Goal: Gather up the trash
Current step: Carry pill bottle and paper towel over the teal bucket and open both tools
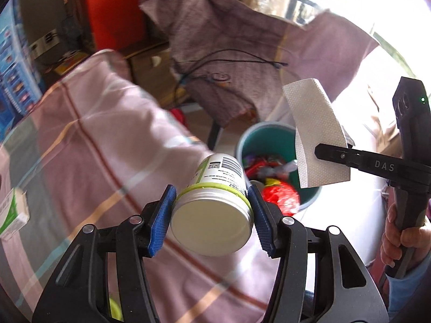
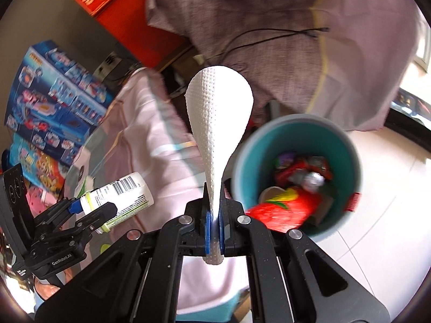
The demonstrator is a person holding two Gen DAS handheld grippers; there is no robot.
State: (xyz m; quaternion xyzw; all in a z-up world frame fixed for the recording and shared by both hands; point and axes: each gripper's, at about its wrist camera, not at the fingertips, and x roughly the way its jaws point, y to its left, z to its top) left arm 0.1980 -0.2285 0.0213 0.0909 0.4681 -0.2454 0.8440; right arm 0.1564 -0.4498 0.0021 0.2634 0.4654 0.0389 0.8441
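Observation:
My left gripper (image 1: 211,210) is shut on a white bottle with a green-rimmed lid (image 1: 215,204), held lid toward the camera over the pink checked cloth, just left of the teal trash bin (image 1: 265,134). The bottle also shows in the right wrist view (image 2: 118,196), held by the left gripper (image 2: 89,210). My right gripper (image 2: 214,218) is shut on a folded white paper towel (image 2: 219,115), held up beside the bin (image 2: 347,145). From the left wrist view the towel (image 1: 315,132) hangs over the bin's right rim in the right gripper (image 1: 323,152).
The bin holds red and yellow wrappers (image 2: 280,207) and stands on a white tiled floor (image 2: 377,242). A grey-purple cloth (image 1: 242,53) with a black cable drapes behind. Toy boxes (image 2: 54,107) stack at the left. A small green-white box (image 1: 13,212) lies on the cloth.

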